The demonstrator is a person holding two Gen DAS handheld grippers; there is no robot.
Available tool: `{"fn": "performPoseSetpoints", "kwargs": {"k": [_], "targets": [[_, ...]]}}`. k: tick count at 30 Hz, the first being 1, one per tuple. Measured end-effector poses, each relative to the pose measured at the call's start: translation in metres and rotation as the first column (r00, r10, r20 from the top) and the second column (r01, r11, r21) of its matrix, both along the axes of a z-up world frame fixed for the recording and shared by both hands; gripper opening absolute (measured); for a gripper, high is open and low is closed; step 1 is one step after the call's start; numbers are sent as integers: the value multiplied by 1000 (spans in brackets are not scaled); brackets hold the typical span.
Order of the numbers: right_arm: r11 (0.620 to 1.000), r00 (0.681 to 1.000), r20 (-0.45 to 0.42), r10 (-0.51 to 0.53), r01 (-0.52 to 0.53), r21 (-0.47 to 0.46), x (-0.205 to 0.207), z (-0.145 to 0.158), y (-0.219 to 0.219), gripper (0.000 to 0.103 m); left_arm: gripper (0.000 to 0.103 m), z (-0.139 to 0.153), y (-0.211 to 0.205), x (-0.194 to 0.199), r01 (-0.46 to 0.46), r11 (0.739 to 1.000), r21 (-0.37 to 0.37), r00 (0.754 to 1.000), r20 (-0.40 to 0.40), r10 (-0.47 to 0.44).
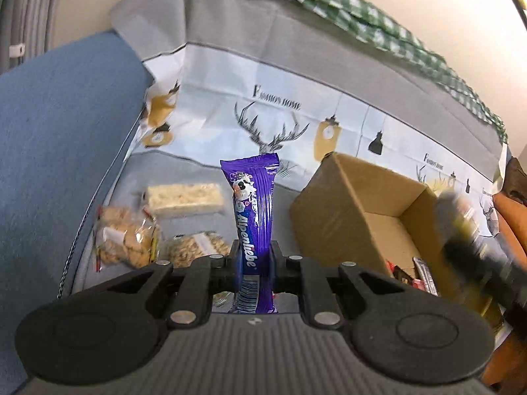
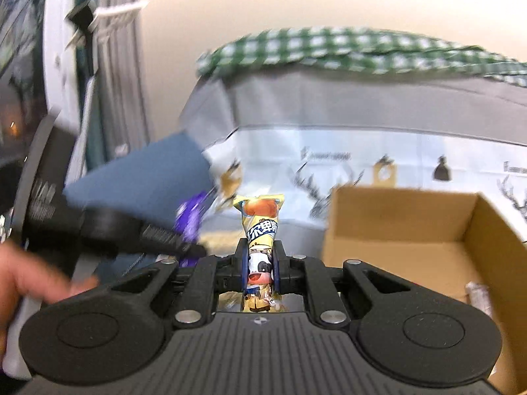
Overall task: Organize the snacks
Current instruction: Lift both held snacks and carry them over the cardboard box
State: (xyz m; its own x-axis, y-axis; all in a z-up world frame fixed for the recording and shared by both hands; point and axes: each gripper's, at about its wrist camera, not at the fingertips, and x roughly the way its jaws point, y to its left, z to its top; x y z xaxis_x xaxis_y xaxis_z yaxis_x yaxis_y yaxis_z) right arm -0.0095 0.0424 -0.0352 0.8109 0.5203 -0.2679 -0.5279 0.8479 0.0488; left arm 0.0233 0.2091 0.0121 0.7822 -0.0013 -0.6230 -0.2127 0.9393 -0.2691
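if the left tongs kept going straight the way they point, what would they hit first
Probably the deer-print cloth draped behind the snacks; the purple Alpenliebe stick clamped in the left tongs would touch first. The cardboard box sits off right. Depth is unclear.

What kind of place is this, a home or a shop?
Most likely a home living room. The snacks lie on a sofa under a deer-print cover, with a green checked cloth along its back and a curtain beside it.

Snack count on the sofa

Two candy sticks, purple (image 1: 253, 217) and yellow (image 2: 260, 230); three snack bags (image 1: 126, 240); one cardboard box (image 1: 359, 210).
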Motion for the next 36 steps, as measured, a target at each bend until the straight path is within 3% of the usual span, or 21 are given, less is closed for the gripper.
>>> {"fn": "performPoseSetpoints", "kwargs": {"k": [8, 14, 21, 27, 36], "targets": [[995, 990, 99, -104, 103, 15, 36, 35, -80, 14, 16, 10, -22, 2, 29, 999, 13, 998, 58, -30], [976, 977, -44, -206, 209, 65, 74, 11, -133, 14, 16, 16, -52, 3, 73, 997, 30, 991, 108, -76], [962, 962, -31, -271, 272, 32, 78, -2, -157, 14, 16, 21, -87, 9, 109, 994, 30, 978, 177, -113], [953, 952, -49, -301, 302, 15, 82, -9, -170, 14, 16, 16, -110, 22, 171, 983, 63, 968, 176, -179], [941, 939, -60, -338, 338, -4, 88, -14, -179, 14, 16, 13, -115, 31, 180, 982, 51, 966, 180, -186]]}}
